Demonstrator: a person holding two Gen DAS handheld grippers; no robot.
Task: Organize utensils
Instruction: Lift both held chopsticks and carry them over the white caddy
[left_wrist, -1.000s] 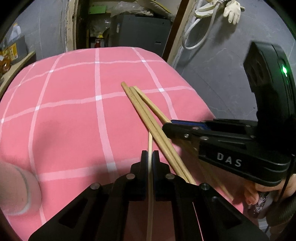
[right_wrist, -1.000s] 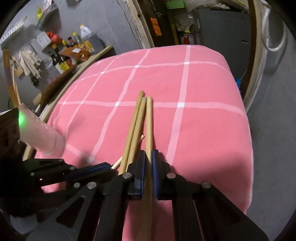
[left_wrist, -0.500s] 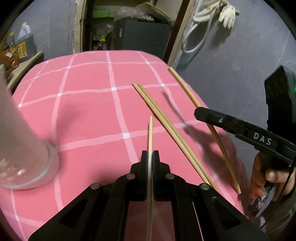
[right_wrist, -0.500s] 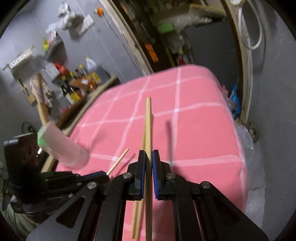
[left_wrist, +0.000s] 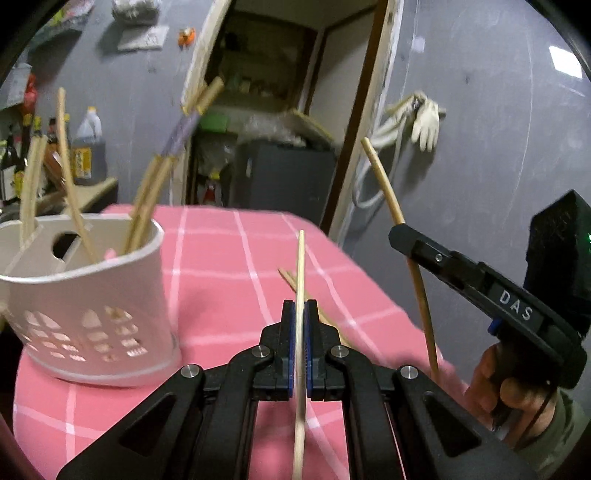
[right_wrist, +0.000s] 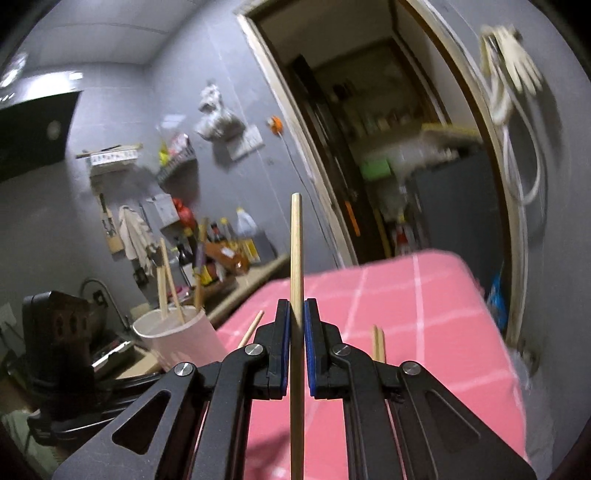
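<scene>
My left gripper (left_wrist: 300, 317) is shut on a thin wooden chopstick (left_wrist: 300, 266) that points forward over the pink checked cloth. My right gripper (right_wrist: 296, 314) is shut on a thicker chopstick (right_wrist: 296, 251) that stands nearly upright. In the left wrist view the right gripper (left_wrist: 397, 230) hangs at the right, its chopstick (left_wrist: 384, 184) slanting up. A white perforated holder (left_wrist: 92, 295) with several chopsticks in it stands on the cloth at the left, also visible as the holder (right_wrist: 177, 332) in the right wrist view. Two chopsticks (right_wrist: 377, 343) lie on the cloth, partly hidden behind the fingers.
The round table's cloth (left_wrist: 221, 258) drops away at its right edge toward a grey wall. Bottles (left_wrist: 86, 147) stand on a counter behind the holder. An open doorway (left_wrist: 277, 129) and hanging gloves (left_wrist: 424, 118) lie beyond. A hand (left_wrist: 509, 384) grips the right tool.
Both grippers have risen off the cloth and tilted up, each carrying one chopstick. The holder has come fully into view at the left. Two chopsticks stay on the cloth.
</scene>
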